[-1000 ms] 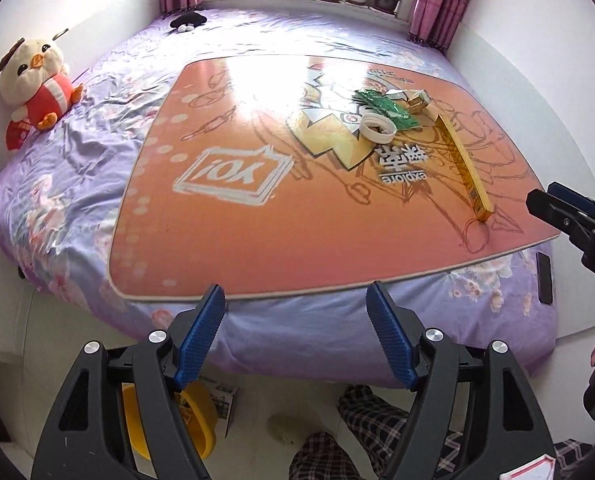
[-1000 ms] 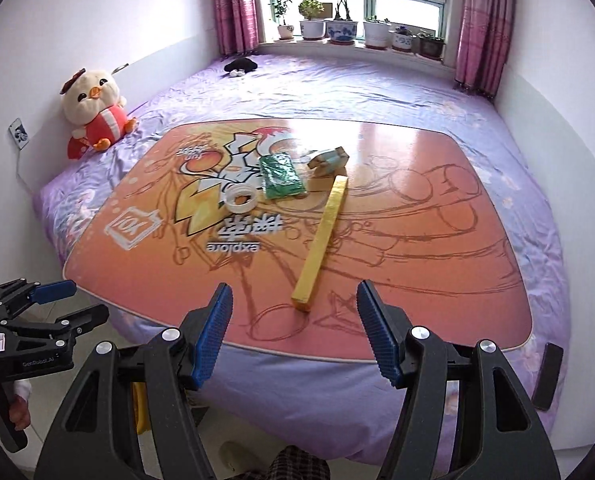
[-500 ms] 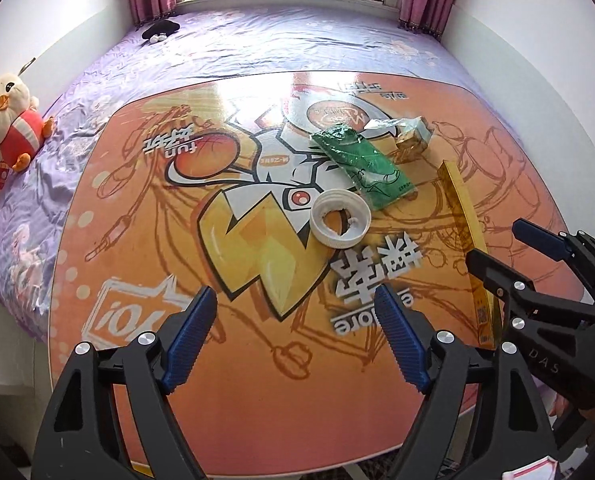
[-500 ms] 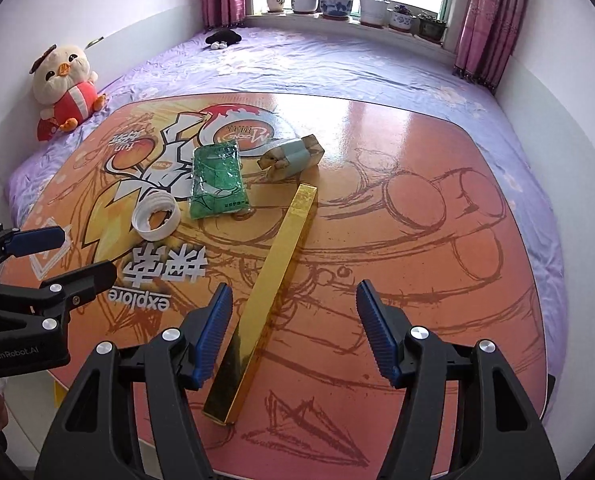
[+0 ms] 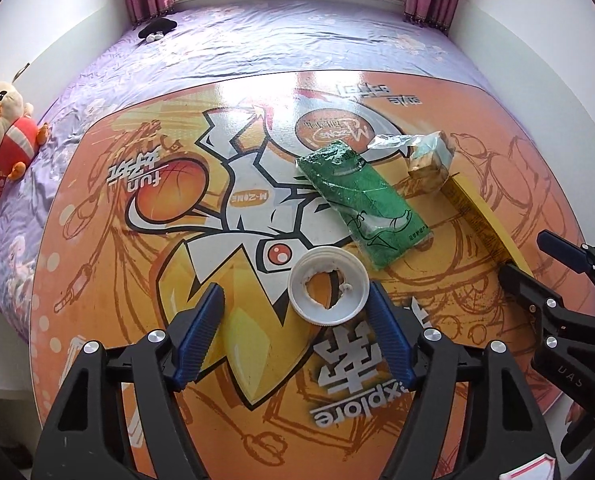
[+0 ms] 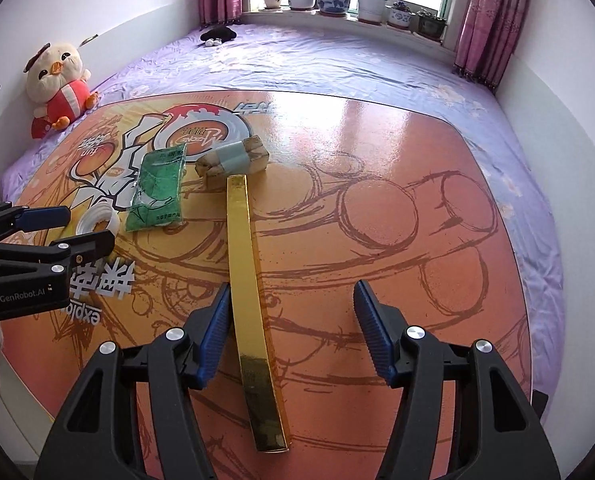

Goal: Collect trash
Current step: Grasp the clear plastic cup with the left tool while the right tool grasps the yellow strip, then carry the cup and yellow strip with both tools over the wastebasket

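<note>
Left wrist view showed the left tool (image 5: 295,322) closing, nothing yet pinched, around the white ring (image 5: 328,285), the right tool (image 6: 293,326) unclenched astride the gold box (image 6: 253,292); next, probably squeezing both.

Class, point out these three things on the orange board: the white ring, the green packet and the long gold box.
white ring (image 5: 329,289): left wrist view, on its rim.
green packet (image 5: 361,196): left wrist view, on its middle.
long gold box (image 6: 246,276): right wrist view, on its top face.
</note>
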`<state>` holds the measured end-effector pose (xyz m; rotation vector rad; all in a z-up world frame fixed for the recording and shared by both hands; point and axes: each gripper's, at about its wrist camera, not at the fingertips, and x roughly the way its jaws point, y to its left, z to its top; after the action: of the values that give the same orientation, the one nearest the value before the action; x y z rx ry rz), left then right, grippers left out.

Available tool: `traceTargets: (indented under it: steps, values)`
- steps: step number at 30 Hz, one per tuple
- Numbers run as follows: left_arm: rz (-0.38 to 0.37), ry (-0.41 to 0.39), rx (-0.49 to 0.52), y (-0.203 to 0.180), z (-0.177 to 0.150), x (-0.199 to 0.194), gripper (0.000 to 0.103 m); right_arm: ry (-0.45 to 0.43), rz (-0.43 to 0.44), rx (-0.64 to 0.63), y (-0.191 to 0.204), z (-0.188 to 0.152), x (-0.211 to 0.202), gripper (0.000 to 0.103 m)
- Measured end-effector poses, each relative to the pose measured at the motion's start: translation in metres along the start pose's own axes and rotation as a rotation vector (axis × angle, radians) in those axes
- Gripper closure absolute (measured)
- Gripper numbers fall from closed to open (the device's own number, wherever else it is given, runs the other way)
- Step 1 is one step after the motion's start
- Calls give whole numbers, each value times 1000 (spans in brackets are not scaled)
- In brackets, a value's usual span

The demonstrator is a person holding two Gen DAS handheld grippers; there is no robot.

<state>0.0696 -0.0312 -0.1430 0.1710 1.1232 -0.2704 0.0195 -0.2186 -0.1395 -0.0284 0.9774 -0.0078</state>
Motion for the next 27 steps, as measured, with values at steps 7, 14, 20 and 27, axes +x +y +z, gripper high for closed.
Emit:
traceTargets:
  steps: [7, 14, 20, 27]
  values:
    - [18, -31, -17, 8, 2, -1, 54, -2, 63, -38, 1, 7, 1, 64]
    - [23, -29, -16, 12, 5, 0, 64, 5, 103, -73, 8, 11, 2, 90]
    - [15, -22, -32, 12, 4, -1, 64, 14, 114, -82, 8, 14, 3, 90]
    - [-9, -6, -60, 16, -3, -6, 64, 23, 108, -85, 4, 14, -1, 90]
